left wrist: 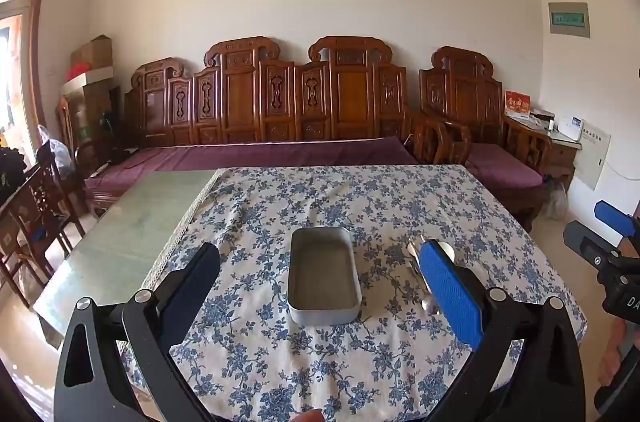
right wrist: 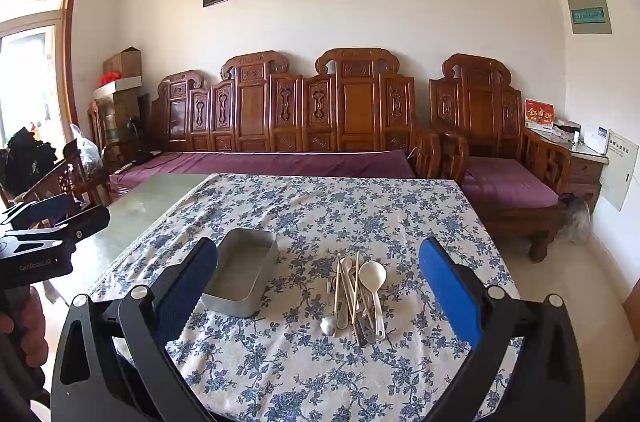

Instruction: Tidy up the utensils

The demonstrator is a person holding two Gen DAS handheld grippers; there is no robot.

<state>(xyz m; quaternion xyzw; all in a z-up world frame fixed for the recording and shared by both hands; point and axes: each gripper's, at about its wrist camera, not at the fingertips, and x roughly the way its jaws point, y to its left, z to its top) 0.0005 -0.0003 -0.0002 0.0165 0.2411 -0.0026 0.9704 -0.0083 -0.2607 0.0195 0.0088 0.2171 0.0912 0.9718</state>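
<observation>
An empty grey metal tin [left wrist: 324,278] sits on the blue-flowered tablecloth [left wrist: 360,198]; it also shows in the right wrist view [right wrist: 242,272]. To its right lies a pile of utensils [right wrist: 358,296]: a white ladle-shaped spoon [right wrist: 373,276], chopsticks [right wrist: 355,286], and metal spoons [right wrist: 329,324]. In the left wrist view the pile [left wrist: 430,304] is mostly hidden behind my right finger. My left gripper [left wrist: 320,292] is open and empty above the tin. My right gripper [right wrist: 318,286] is open and empty, above the table between the tin and the pile.
The cloth covers the right part of a green-topped table [left wrist: 132,234]. A carved wooden sofa [right wrist: 288,126] with purple cushions stands behind it, and wooden chairs [left wrist: 36,206] stand at the left. The other gripper shows at each view's side edge.
</observation>
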